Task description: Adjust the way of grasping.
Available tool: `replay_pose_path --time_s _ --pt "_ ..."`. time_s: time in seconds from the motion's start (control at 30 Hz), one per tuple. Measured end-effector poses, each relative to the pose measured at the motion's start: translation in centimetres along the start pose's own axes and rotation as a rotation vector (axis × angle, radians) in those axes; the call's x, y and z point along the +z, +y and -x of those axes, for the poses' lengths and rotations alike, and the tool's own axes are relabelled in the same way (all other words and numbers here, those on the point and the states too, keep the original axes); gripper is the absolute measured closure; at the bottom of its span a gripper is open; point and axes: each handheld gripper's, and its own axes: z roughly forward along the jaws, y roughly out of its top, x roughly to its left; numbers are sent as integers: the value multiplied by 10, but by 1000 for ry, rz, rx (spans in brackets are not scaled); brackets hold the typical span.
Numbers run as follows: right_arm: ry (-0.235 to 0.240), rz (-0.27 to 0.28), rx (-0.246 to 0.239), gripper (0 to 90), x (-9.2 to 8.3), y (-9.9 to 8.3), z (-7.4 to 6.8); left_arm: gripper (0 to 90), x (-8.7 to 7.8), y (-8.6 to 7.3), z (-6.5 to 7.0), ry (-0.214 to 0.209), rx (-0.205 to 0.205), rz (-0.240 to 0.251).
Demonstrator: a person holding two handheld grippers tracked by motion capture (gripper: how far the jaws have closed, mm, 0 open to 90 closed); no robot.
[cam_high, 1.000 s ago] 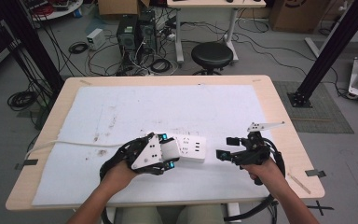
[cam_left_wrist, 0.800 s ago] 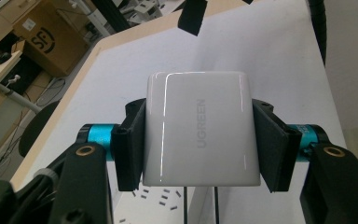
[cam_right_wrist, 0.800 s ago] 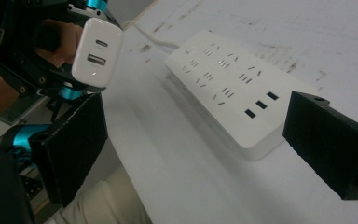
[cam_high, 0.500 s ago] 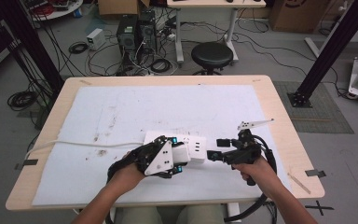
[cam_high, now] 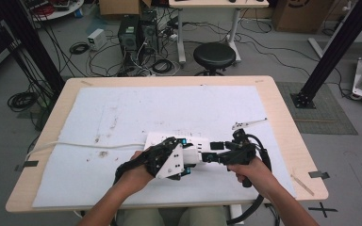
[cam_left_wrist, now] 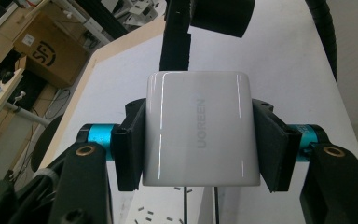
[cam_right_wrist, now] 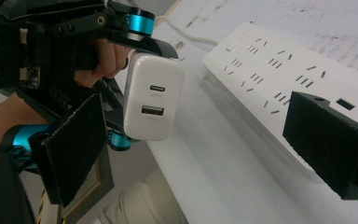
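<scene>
Here's the wooden table (cam_high: 283, 113), nearly covered by a stained white mat (cam_high: 169, 108), and both hands are working at its near edge. Just beyond the two tongs lies a long white power strip (cam_high: 193, 141), its white cord (cam_high: 75, 147) running off past the left tongs toward the table's left edge; from the right gripper view the strip (cam_right_wrist: 279, 70) sits just behind the right jaw pad, rows of sockets facing up. The left gripper (cam_high: 172, 157) is clamped tight on a white UGREEN charger (cam_left_wrist: 200, 128), both black pads pressed flat against its sides, the brand name reading along its face. Across from it, the right gripper (cam_high: 217, 157) points straight at that charger and stands wide open, gripping nothing, its two pads spread either side of the block. The right gripper view shows the charger (cam_right_wrist: 154, 100) with two ports facing the right tongs, one small oval above one wider slot, with the left hand's fingers (cam_right_wrist: 109, 58) curled behind it. Beyond the right tongs a small grey bracket-like piece (cam_high: 247, 124) rests on the mat, well clear of the strip.
</scene>
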Motion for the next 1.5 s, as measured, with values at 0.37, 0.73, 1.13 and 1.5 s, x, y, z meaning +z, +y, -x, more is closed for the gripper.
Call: replay_pose_path --time_s 0.37,0.73,1.13,1.5 --pt "14 -11 42 91 8 1 1 425 7 3 4 7 19 -7" --pt "44 -19 54 195 16 2 1 425 9 4 5 20 44 -7" --pt "78 -24 79 272 17 3 4 425 12 7 6 24 55 3" --pt "122 -35 100 399 18 2 7 425 15 11 8 29 74 9"
